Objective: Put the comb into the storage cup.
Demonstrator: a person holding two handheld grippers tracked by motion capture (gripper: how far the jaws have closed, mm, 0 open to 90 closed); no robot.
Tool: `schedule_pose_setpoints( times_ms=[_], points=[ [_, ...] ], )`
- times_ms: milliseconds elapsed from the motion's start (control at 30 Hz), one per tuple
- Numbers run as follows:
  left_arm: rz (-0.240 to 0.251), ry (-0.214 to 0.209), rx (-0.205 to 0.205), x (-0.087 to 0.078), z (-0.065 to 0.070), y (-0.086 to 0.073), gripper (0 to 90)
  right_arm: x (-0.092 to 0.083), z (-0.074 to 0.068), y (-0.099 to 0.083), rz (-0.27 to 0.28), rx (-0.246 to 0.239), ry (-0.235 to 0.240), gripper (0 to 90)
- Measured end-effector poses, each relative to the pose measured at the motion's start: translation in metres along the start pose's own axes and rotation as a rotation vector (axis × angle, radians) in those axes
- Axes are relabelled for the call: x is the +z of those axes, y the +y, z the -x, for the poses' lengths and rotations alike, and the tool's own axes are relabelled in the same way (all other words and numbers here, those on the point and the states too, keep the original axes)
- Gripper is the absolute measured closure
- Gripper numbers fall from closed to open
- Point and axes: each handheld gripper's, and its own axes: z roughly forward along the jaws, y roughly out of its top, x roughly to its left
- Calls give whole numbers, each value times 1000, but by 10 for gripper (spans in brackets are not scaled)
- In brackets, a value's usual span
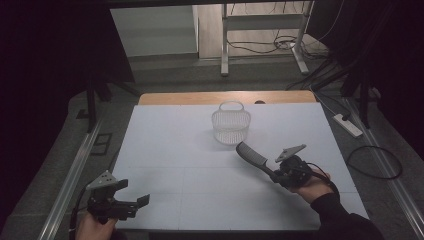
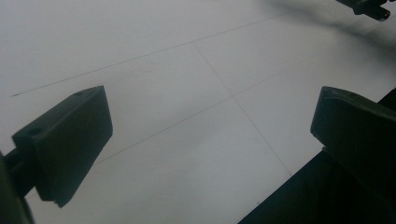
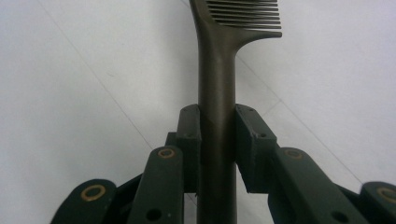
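Observation:
A black comb (image 1: 252,156) points up and left from my right gripper (image 1: 278,171), which is shut on its handle. In the right gripper view both pads clamp the comb's handle (image 3: 217,116), and the teeth stick out at the top. The comb's head hangs just in front of a small clear mesh basket (image 1: 230,125) standing upright on the white table (image 1: 175,160). My left gripper (image 1: 134,199) rests low at the table's front left corner. In the left gripper view its jaws stand wide apart, open, with bare table between them.
A wooden strip (image 1: 225,97) runs along the table's far edge. Metal rails flank the table on both sides. A power strip (image 1: 347,125) and cables lie on the floor at the right, with a metal frame beyond the table.

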Motion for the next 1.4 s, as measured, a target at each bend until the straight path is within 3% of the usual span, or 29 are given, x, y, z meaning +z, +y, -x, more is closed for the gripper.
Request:
schedule_pose_setpoints(
  times_ms=[533,600,933,1400],
  points=[
    [-15,-44,18,13,9,23,0,-19,-6,-5,71,7,-18,724],
    [-12,-69,20,15,12,27,0,-23,-8,-6,89,5,-22,724],
    [-26,-86,62,25,19,42,0,-32,-12,-8,135,4,-26,724],
    [10,-150,72,36,24,66,0,-44,-21,-10,194,-20,-40,725]
  ],
)
